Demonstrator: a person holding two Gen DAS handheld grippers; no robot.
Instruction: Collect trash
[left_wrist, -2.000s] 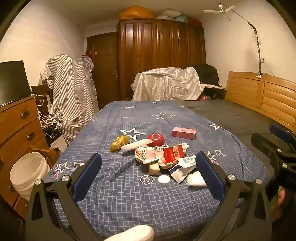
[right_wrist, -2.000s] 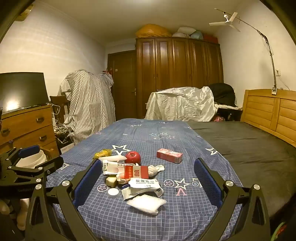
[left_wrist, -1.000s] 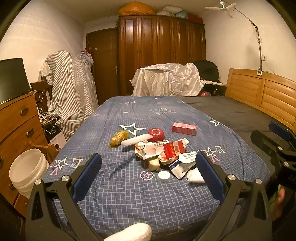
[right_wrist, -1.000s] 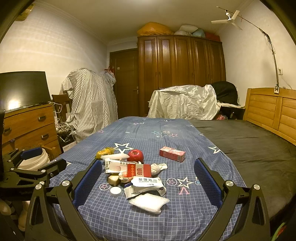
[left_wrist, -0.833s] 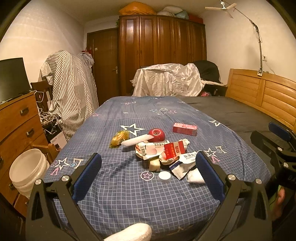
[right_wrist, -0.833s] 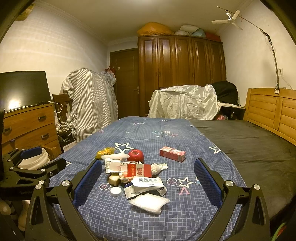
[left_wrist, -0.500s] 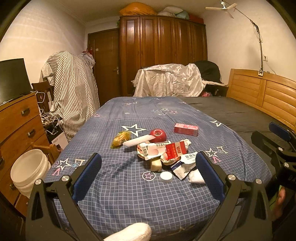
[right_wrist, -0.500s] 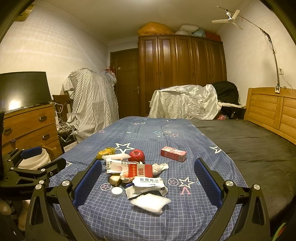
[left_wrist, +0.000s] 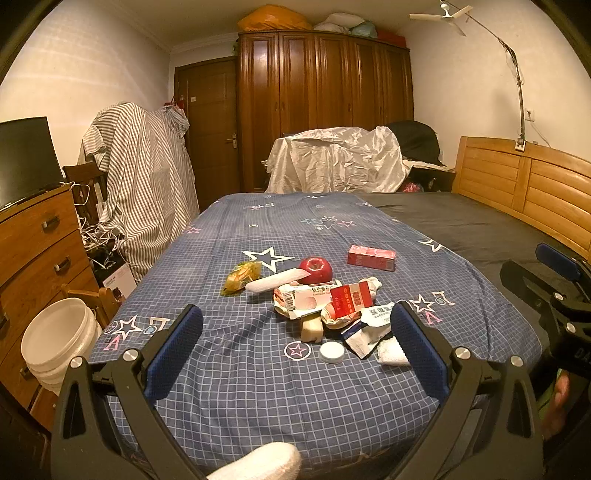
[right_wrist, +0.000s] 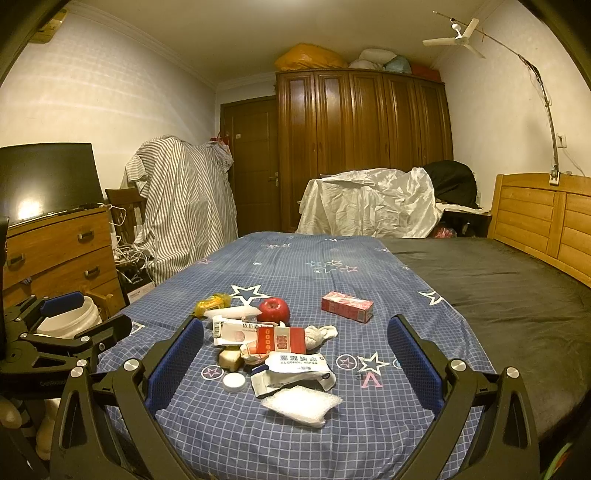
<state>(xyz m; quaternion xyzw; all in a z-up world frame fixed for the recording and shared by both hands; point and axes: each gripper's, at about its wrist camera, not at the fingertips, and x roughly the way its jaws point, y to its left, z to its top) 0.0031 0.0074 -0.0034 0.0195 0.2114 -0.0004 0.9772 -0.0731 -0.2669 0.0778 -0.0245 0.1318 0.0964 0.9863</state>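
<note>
A pile of trash lies on the blue star-print bedspread: a red cigarette pack, an alcohol wipes packet, a white plastic bag, a white cap, a yellow wrapper and a tissue pack. A red apple and a pink box lie beside it. My left gripper and my right gripper are both open and empty, held near the bed's front edge, short of the pile.
A white bucket stands on the floor left of the bed, by a wooden dresser. A striped cloth covers a chair. A wooden headboard runs along the right. A wardrobe stands at the back.
Both grippers have shifted only slightly; the view has tilted up a little. Nothing on the bed has moved, and both grippers stay open.
</note>
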